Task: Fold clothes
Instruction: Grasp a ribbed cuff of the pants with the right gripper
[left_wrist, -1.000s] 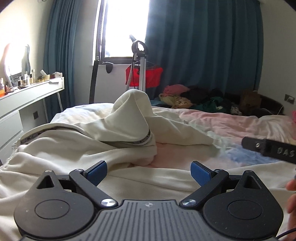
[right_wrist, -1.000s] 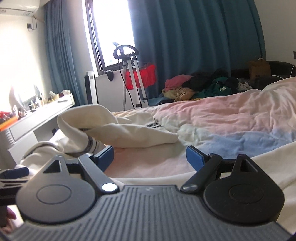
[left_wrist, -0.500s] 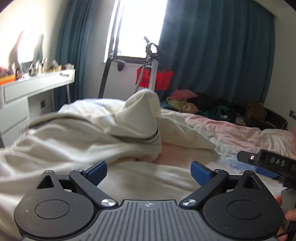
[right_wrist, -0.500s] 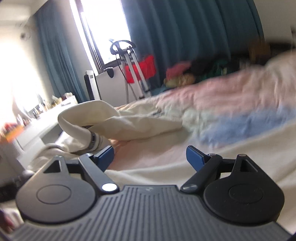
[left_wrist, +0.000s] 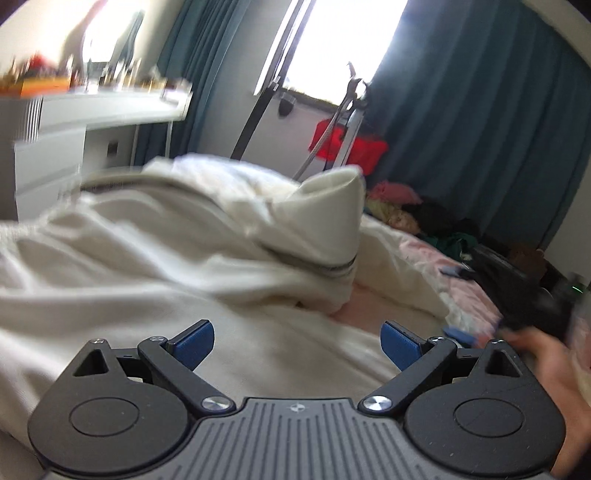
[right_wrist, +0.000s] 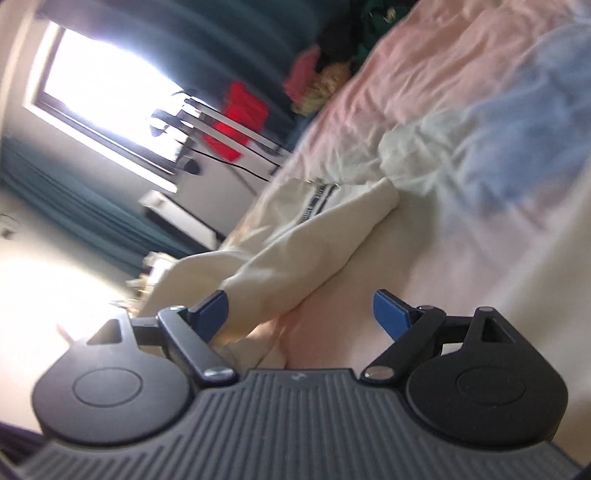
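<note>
The cream garment (left_wrist: 207, 258) lies rumpled on the bed (right_wrist: 461, 92), at 12 o'clock of the left gripper (left_wrist: 297, 341). Soft and limp, it looks best pinched at a hem. Both grippers gape empty. Since earlier, the right gripper (right_wrist: 299, 312) has rolled sharply sideways.

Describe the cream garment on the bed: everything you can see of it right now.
The cream garment is a soft, thick-looking knit, unfolded and rumpled across the pastel bedding. One section stands up in a peak, crossed lower down by a dark striped band. In the right wrist view a sleeve-like length stretches out flat, with a lettered dark stripe near it. The left gripper and right gripper are both open, gripping nothing. Motion blur hides finer detail.
</note>
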